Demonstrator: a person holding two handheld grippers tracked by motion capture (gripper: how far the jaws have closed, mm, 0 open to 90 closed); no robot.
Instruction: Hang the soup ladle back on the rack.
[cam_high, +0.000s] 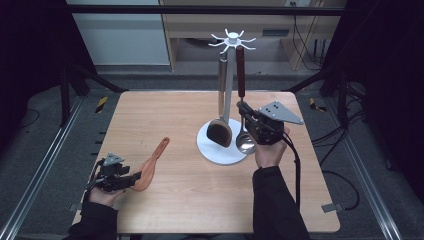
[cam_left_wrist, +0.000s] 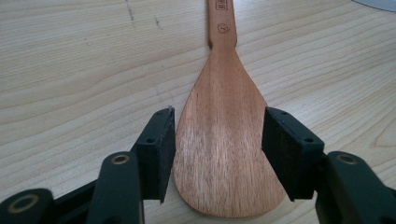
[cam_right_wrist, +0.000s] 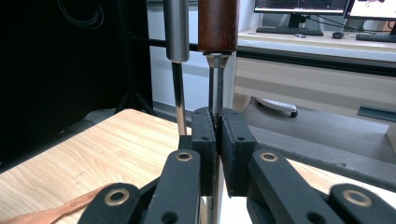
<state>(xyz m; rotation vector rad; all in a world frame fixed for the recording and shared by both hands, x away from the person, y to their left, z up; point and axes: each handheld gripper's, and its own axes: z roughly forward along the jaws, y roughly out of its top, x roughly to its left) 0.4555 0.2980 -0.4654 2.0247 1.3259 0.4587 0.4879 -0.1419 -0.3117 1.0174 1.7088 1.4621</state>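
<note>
Pale wood desk (cam_high: 190, 200) fills the middle, dark floor around it. Near its left front corner lies a wooden spatula (cam_left_wrist: 224, 140), blade flat on the desk, handle pointing away towards the rack. The left gripper (cam_left_wrist: 217, 149) stands spread, one pad on each side of the blade, just beside its edges. On the white rack (cam_high: 222, 145) hang two utensils; the right gripper (cam_right_wrist: 215, 154) is pressed together, pinching the ladle (cam_high: 245, 142) by its metal stem below the brown handle.
</note>
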